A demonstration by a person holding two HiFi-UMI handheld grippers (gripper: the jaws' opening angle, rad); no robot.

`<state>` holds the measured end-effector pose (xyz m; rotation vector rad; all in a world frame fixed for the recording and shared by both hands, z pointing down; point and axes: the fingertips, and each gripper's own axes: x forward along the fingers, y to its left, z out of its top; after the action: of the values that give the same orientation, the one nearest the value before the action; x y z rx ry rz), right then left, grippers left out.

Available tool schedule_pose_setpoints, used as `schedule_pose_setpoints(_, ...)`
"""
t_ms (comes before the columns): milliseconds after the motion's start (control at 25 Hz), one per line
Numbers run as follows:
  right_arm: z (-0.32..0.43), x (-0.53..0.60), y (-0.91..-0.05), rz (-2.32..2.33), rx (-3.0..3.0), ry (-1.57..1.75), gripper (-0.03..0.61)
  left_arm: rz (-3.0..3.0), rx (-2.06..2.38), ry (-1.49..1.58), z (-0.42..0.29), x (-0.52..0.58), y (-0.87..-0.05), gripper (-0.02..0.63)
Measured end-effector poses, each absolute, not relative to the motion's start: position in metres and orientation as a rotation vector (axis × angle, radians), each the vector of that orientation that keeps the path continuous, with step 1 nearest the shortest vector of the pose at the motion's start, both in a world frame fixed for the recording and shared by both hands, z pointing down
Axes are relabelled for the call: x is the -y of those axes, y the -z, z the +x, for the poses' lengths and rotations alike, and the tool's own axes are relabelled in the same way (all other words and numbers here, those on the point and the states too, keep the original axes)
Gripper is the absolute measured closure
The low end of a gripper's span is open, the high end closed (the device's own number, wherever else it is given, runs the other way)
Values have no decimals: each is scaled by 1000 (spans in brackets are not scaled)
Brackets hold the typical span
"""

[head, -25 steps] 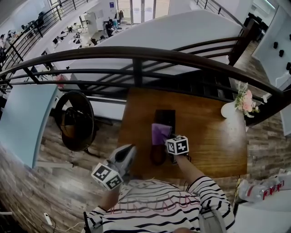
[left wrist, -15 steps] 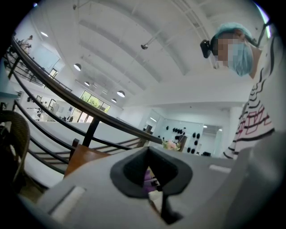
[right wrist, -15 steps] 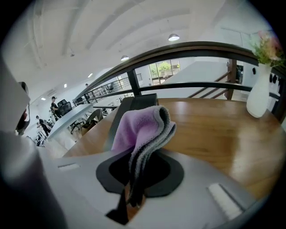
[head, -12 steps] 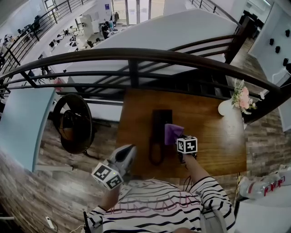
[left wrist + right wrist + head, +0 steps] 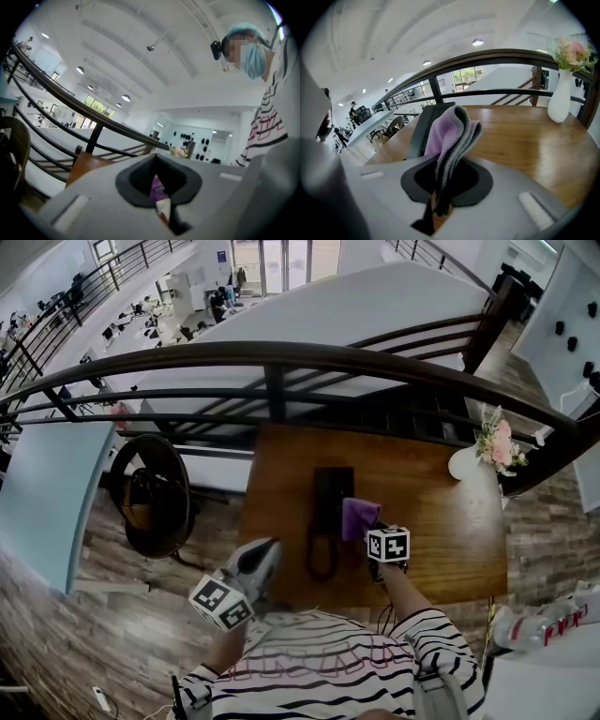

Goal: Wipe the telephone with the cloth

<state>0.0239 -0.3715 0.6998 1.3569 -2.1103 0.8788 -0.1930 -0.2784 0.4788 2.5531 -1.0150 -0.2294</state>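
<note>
A black telephone [image 5: 330, 498] lies lengthwise in the middle of the wooden table [image 5: 441, 521], its cord looping at the near end [image 5: 322, 563]. My right gripper [image 5: 371, 532] is shut on a folded purple cloth [image 5: 359, 517], which rests against the telephone's right edge. In the right gripper view the cloth [image 5: 451, 133] stands up out of the shut right gripper [image 5: 442, 204], with the telephone [image 5: 423, 126] just behind it on the left. My left gripper [image 5: 266, 549] hangs shut off the table's near left corner, tilted upward and holding nothing [image 5: 165, 212].
A white vase [image 5: 469, 465] of pink flowers [image 5: 502, 442] stands at the table's far right corner, also the vase [image 5: 560, 101] in the right gripper view. A dark curved railing [image 5: 281, 357] runs behind the table. A round wicker chair [image 5: 155, 488] sits to the left.
My right gripper has carried the cloth from over the telephone's near end to its right side. The left gripper has stayed where it was.
</note>
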Motion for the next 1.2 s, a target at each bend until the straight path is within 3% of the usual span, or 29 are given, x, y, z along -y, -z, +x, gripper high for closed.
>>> schedule_pose_setpoints(640,-11,313,-581,1323,2543,-833,543,2560,1050,232,-166,255,-473,615)
schedule_pose_setpoints(1200,5,226,-548,1239,2690,-854,542,2553,1119,220,-133,194,-480,615)
